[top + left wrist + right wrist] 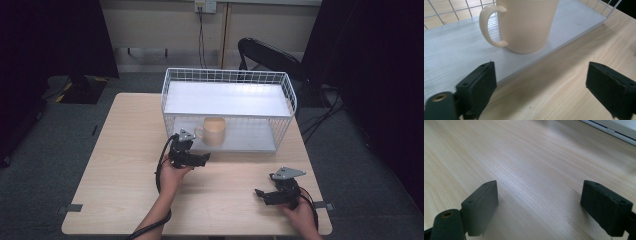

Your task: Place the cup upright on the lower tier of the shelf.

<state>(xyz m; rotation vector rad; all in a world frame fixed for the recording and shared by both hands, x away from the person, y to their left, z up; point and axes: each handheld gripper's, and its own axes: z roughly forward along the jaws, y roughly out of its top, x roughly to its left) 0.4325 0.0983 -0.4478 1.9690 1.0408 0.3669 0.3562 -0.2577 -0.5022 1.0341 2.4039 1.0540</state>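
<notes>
A cream mug [215, 131] stands upright on the lower shelf of a white wire rack [227, 77], its handle toward the left. In the left gripper view the mug [525, 25] sits just beyond the jaws, which stand wide apart over the shelf's front edge and the wood. My left gripper [206, 159] is open, a short way in front of the mug and apart from it. My right gripper [258, 194] lies near the table's front right, open, with bare wood between its jaws [539, 200].
The wooden table [125, 165] is bare to the left and in the middle. The rack takes up the far middle of the table. A black chair [267, 55] stands behind the rack. Dark curtains hang at both sides.
</notes>
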